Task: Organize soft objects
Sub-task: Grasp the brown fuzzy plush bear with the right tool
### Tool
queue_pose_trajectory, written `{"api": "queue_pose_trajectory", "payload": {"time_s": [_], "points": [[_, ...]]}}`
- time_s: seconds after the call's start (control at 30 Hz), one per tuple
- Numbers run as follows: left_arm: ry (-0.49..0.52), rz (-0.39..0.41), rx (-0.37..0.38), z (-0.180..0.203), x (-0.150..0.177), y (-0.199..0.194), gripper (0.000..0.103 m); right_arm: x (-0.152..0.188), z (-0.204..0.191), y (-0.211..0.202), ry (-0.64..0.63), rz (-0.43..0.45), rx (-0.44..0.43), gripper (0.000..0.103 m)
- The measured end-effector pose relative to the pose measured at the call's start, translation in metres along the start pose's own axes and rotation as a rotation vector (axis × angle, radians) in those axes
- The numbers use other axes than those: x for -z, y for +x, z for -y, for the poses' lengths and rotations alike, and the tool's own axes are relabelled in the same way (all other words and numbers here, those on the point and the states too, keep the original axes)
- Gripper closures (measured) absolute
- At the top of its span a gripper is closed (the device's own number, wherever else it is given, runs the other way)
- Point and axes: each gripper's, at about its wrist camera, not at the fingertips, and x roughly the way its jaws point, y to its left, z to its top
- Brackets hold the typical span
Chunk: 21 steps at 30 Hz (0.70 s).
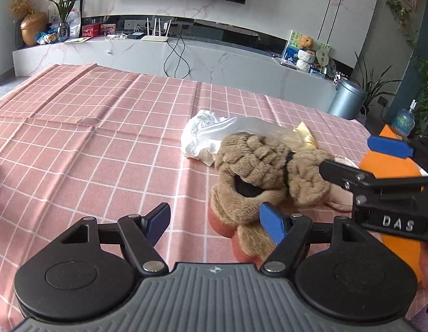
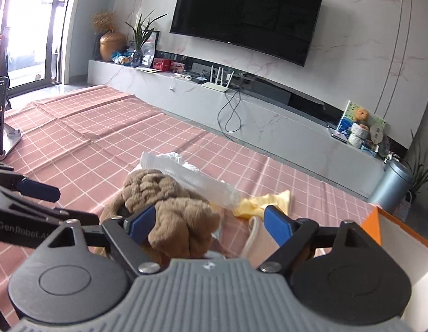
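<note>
A pair of brown fluffy slippers point(image 1: 258, 166) with pink soles lies on the pink checked tablecloth point(image 1: 103, 127), also in the right wrist view point(image 2: 169, 207). Behind them lie a clear plastic bag point(image 1: 205, 132) and a yellow cloth point(image 2: 263, 202). My left gripper point(image 1: 215, 221) is open, its right finger against the near slipper. My right gripper point(image 2: 211, 221) is open around the right slipper's fluffy top. It also shows at the right of the left wrist view point(image 1: 360, 157).
An orange-edged box point(image 2: 402, 238) stands at the table's right. A phone on a stand point(image 2: 1, 121) is at the far left. Beyond the table are a marble TV bench point(image 2: 241, 105) and a grey bin point(image 2: 391, 185).
</note>
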Motion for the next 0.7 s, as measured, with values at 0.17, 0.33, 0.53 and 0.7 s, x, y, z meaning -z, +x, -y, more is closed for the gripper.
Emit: {"api": "queue_pose_trajectory", "payload": {"time_s": [0.17, 0.33, 0.53, 0.7], "points": [[-0.004, -0.02, 0.006, -0.004, -0.001, 0.011, 0.018, -0.012, 0.002, 0.034, 0.012, -0.047, -0.061, 0.019], [-0.02, -0.047, 0.004, -0.007, 0.003, 0.02, 0.018, -0.006, 0.0, 0.062, 0.043, -0.138, -0.123, 0.023], [-0.016, -0.059, 0.0, -0.001, 0.006, 0.021, 0.019, 0.009, -0.004, 0.067, 0.094, -0.176, -0.182, 0.057], [-0.018, -0.048, 0.007, 0.003, 0.007, 0.011, 0.018, 0.007, -0.006, 0.052, 0.095, -0.145, -0.167, 0.065]]}}
